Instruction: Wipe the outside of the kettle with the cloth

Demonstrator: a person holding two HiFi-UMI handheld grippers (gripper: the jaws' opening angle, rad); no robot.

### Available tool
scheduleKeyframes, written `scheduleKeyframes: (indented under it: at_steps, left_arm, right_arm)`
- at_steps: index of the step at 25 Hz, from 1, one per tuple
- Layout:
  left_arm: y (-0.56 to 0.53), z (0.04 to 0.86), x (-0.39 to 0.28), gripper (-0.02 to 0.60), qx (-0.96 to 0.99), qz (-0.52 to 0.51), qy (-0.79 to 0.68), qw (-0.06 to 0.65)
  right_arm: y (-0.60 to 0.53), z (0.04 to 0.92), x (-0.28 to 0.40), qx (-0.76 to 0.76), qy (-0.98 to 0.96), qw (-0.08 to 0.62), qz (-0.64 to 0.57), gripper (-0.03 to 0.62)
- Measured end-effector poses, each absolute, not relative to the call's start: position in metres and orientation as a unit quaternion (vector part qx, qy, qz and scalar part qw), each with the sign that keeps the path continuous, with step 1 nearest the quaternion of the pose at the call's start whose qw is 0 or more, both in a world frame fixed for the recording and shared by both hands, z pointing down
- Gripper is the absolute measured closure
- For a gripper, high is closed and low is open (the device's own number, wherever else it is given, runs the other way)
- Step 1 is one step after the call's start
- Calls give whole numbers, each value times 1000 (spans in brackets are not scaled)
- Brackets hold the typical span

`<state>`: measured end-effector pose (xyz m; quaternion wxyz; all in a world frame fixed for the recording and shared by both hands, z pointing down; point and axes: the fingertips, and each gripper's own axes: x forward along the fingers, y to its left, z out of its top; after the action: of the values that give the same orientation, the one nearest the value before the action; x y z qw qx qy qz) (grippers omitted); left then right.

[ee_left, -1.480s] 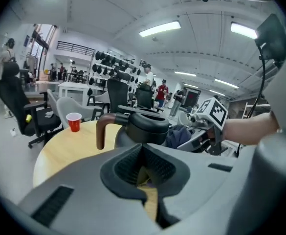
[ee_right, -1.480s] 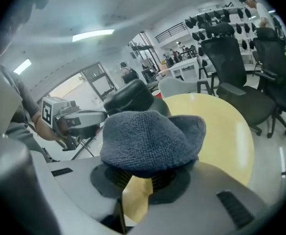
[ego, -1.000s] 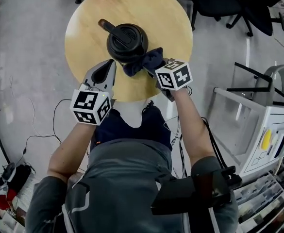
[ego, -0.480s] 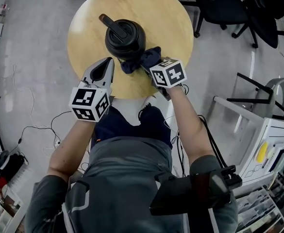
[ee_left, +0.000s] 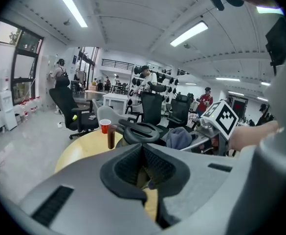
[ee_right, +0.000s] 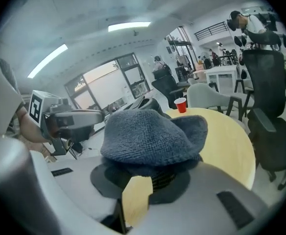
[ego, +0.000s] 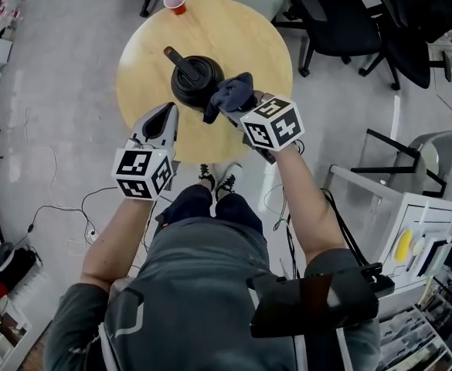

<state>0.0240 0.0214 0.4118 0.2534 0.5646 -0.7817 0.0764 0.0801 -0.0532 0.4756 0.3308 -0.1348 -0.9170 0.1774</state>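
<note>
A black kettle (ego: pixel 195 79) with a long handle stands on the round wooden table (ego: pixel 241 45). My right gripper (ego: pixel 239 110) is shut on a dark blue cloth (ego: pixel 230 93), which it holds against the kettle's right side. In the right gripper view the cloth (ee_right: pixel 151 134) bulges over the jaws and hides most of the kettle (ee_right: pixel 145 102). My left gripper (ego: pixel 166 115) hovers at the table's near edge, left of the kettle, shut on nothing. In the left gripper view the kettle (ee_left: pixel 142 131) and the cloth (ee_left: pixel 178 137) sit just beyond the jaws.
A red cup (ego: pixel 176 1) stands at the table's far edge. Black office chairs (ego: pixel 341 22) crowd the floor behind and to the right. A white cart (ego: pixel 399 222) is at my right, and cables (ego: pixel 63 207) trail on the floor at left.
The right gripper has carried the cloth from the kettle's near-right base up along its right side. The head camera has pulled back and the table looks smaller. The left gripper has barely moved.
</note>
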Motion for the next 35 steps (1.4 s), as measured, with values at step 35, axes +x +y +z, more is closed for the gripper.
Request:
scheduleKeyframes:
  at_steps: [35]
  left_arm:
    - [21,451,-11,572,601,63,-746,280]
  right_arm:
    - [-67,579,90,-66,-864,472,163,507]
